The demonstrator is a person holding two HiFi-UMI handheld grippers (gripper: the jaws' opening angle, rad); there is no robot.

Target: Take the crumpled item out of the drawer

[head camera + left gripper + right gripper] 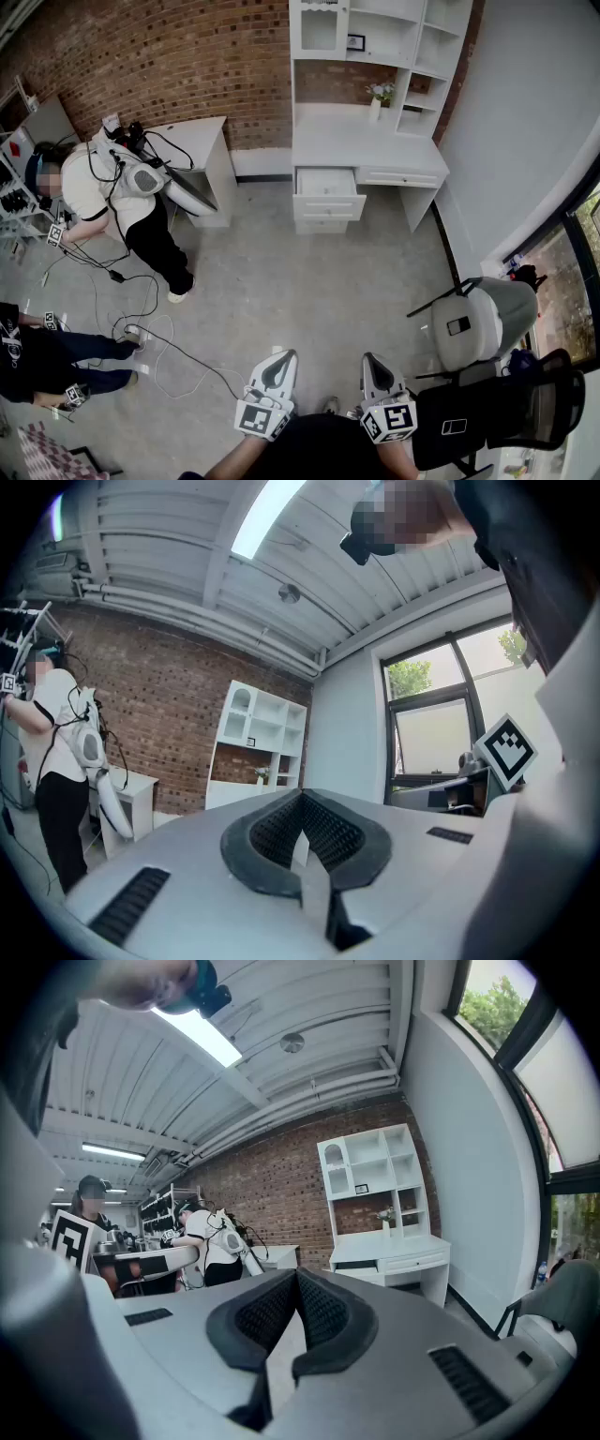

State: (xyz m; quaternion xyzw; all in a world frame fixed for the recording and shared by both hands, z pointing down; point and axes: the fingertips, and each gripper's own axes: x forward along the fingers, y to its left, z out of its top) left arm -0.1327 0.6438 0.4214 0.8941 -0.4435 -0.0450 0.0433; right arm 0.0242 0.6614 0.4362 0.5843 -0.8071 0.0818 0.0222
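Cables [141,314] trailed over the floor far left of the desk [366,141], near 2 people. 1 person in dark clothes [42,361] sat low, well in front of the desk. 1 person in a white shirt [98,192] bent beside a small white table [202,141] just left of the desk.

Well in front of the desk, the left gripper [282,356] was clenched, its ribbed pads pressed together with nothing between them.

The drawer [326,186], at the desk's left end, stood pulled open. Its inside looked pale, and the crumpled item could not be made out from so far off. White shelves [412,33] rose above the desk, and a vase of flowers [378,98] stood on the desk's top.

The right gripper [369,360], also well in front of the desk, was likewise clenched on nothing. Both grippers were far from the drawer.

Right of the desk and nearer the camera stood a grey chair [483,319], with a black chair [511,412] just beyond it.
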